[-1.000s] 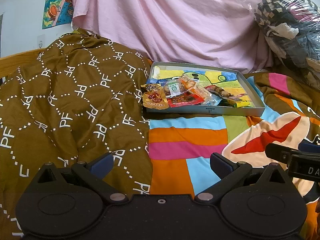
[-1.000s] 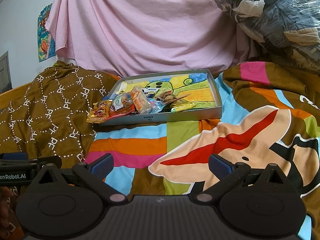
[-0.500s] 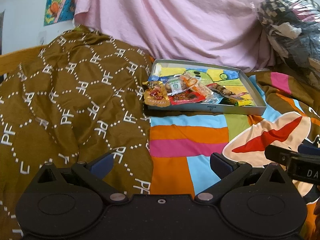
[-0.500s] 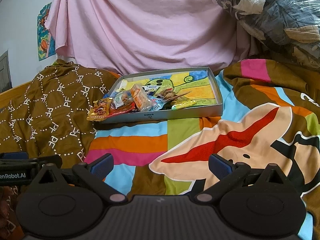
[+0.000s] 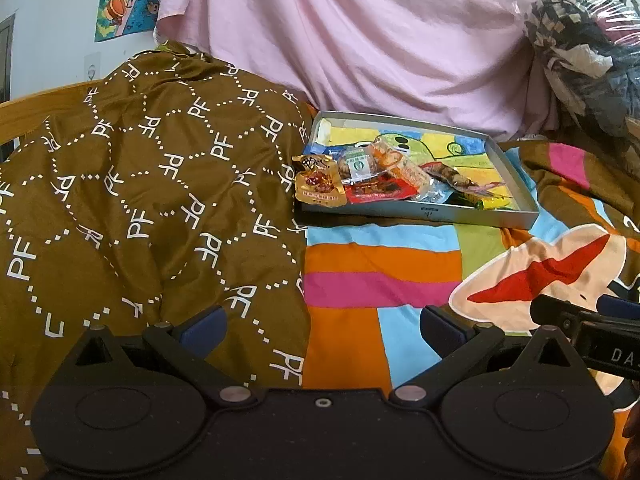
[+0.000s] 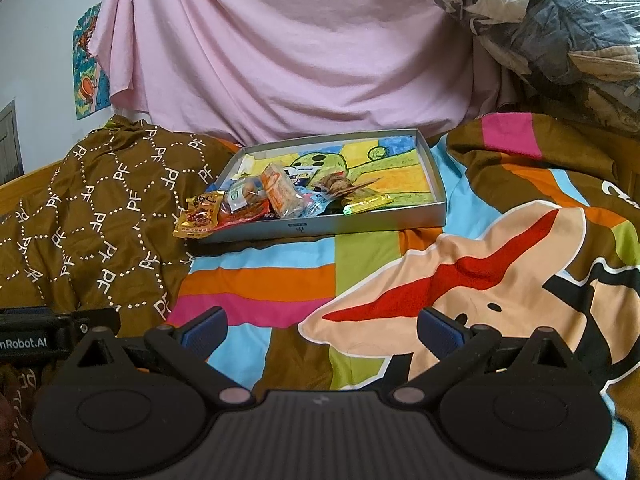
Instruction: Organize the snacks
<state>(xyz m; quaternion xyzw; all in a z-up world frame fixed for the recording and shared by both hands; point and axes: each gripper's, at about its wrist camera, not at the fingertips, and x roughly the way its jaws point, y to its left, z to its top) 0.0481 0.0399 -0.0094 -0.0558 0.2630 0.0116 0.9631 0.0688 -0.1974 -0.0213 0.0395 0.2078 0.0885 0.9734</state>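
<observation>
A grey box lid (image 5: 424,213) (image 6: 320,227) with a cartoon picture inside lies on the bedspread, well ahead of both grippers. Several snack packets are piled in its near left corner. A gold packet (image 5: 319,183) (image 6: 201,214) hangs over the left rim, beside a red packet (image 5: 378,191), an orange packet (image 5: 402,165) (image 6: 281,191) and a yellow stick (image 5: 495,202) (image 6: 368,203). My left gripper (image 5: 322,326) is open and empty, low over the bedspread. My right gripper (image 6: 322,326) is open and empty beside it.
A brown quilt with white PF print (image 5: 140,200) (image 6: 100,216) is heaped at the left. A colourful cartoon bedspread (image 5: 380,272) (image 6: 460,280) covers the bed. A pink sheet (image 5: 360,40) hangs behind. Bagged clothes (image 6: 540,20) are stacked at the right.
Both views shifted slightly as the grippers moved a little; the box appears a bit higher in the left wrist view. Both grippers stay open and empty. The snacks have not moved.
</observation>
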